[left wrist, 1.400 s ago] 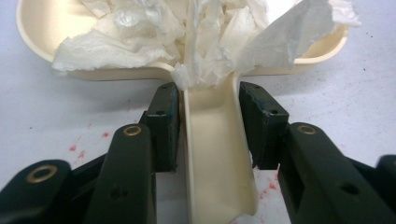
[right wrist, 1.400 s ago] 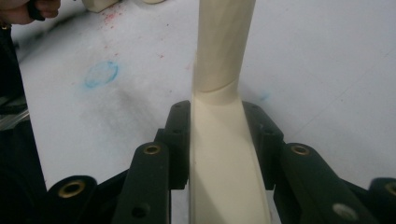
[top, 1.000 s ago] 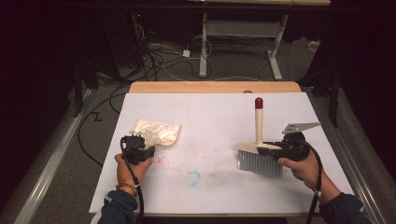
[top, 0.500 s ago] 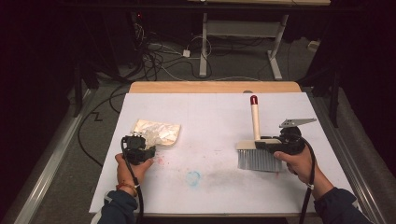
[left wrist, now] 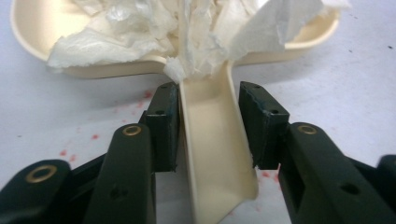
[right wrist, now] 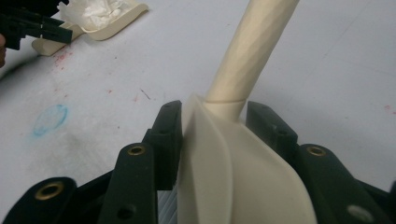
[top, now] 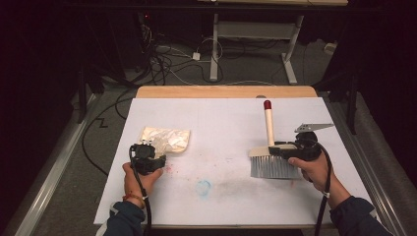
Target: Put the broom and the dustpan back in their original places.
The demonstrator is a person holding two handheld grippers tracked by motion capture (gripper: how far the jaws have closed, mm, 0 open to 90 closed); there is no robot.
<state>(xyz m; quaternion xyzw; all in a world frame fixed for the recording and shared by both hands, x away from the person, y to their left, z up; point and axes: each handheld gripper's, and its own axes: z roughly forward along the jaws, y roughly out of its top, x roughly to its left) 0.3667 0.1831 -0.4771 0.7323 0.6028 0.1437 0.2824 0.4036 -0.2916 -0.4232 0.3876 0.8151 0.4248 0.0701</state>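
- The dustpan (top: 166, 139) lies on the white worktop (top: 226, 123) at its left, filled with crumpled paper (left wrist: 187, 28).
- The left gripper (left wrist: 208, 128) has its fingers on either side of the dustpan's handle (left wrist: 212, 154). They have just been opening: the left finger (left wrist: 161, 126) sits just beside the handle, and a clear gap shows at the right one, so the hold is loose.
- The brush (top: 273, 160) stands on its grey bristles at the right of the worktop, its red-tipped handle (top: 268, 123) pointing away from the person.
- The right gripper (right wrist: 215, 135) straddles the brush head (right wrist: 233, 172), fingers also just opening; the right finger stands off the head, and whether the left one touches it I cannot tell.
- Between dustpan and brush the worktop shows a blue ring mark (top: 203, 186), a grey smudge and red specks.
- Both hands rest low at the near edge, well apart.
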